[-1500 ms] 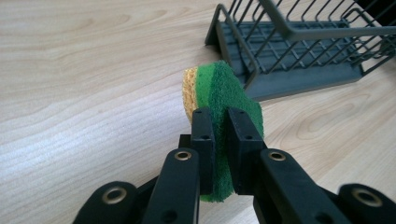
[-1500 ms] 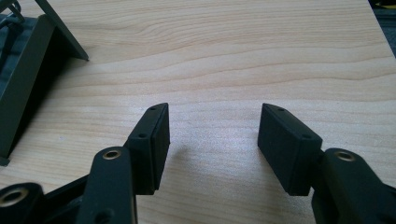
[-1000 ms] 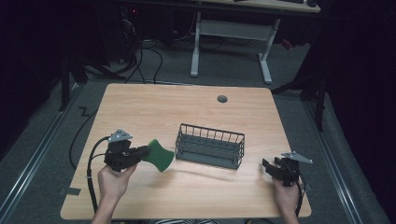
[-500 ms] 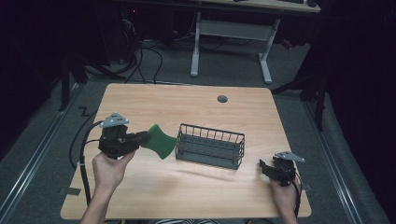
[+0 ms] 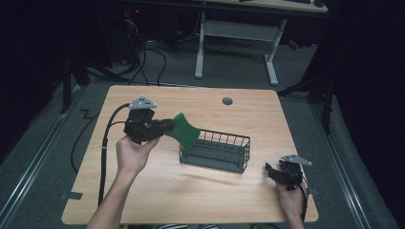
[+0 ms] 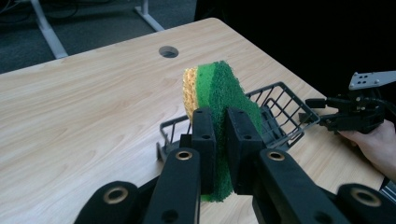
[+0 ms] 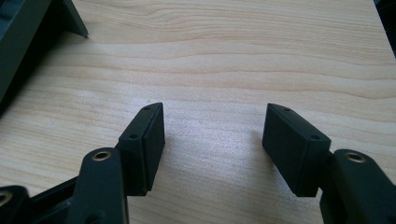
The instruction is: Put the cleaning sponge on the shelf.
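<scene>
Left gripper (image 5: pixel 165 126) clenched on the green-and-yellow sponge (image 5: pixel 185 130), lifted off the table (image 5: pixel 143 191) just beside the near-left corner of the wire basket (image 5: pixel 216 151). Best to carry it over the rim, centre it above the open basket, lower, then release. Right gripper (image 5: pixel 269 171) idle near the basket's right end, fingers (image 7: pixel 144 142) apart, holding nothing; keep clear

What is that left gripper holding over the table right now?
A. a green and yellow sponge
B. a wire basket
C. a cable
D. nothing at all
A: the left gripper has its jaws clamped on the green and yellow sponge, held in the air near the end of the wire basket, which sits on the table.
</scene>
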A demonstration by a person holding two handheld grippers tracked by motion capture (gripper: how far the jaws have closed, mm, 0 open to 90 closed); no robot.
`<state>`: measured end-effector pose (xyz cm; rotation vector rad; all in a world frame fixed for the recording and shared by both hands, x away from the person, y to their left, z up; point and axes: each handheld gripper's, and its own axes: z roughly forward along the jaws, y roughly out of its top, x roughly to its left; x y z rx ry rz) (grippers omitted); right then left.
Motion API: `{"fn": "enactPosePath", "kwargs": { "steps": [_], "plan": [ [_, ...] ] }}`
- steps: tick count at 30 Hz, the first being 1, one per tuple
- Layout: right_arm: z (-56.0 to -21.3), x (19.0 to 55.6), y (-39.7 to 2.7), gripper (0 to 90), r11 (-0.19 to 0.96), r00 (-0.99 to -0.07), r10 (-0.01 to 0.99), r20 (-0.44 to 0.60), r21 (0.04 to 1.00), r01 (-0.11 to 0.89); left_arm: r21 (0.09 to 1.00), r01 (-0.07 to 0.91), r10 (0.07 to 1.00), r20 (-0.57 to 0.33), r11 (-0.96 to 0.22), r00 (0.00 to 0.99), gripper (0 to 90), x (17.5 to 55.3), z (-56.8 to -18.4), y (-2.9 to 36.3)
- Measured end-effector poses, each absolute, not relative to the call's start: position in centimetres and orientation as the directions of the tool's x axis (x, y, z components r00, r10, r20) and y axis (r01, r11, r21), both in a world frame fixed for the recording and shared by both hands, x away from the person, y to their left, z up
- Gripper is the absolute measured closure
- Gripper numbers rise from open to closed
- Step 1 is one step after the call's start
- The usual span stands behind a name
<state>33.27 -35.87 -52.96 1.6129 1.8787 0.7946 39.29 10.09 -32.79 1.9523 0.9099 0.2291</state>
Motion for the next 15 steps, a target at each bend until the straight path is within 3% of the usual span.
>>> {"fn": "enactPosePath", "kwargs": {
  "steps": [15],
  "plan": [
    [-53.0,33.3,-35.9,39.1,0.113,-0.143,0.990,-0.021,0.730,0.675,0.774,0.529,0.639,-0.217,-0.348,0.738,83.1,42.7,-33.9,5.6]
  ]
}}
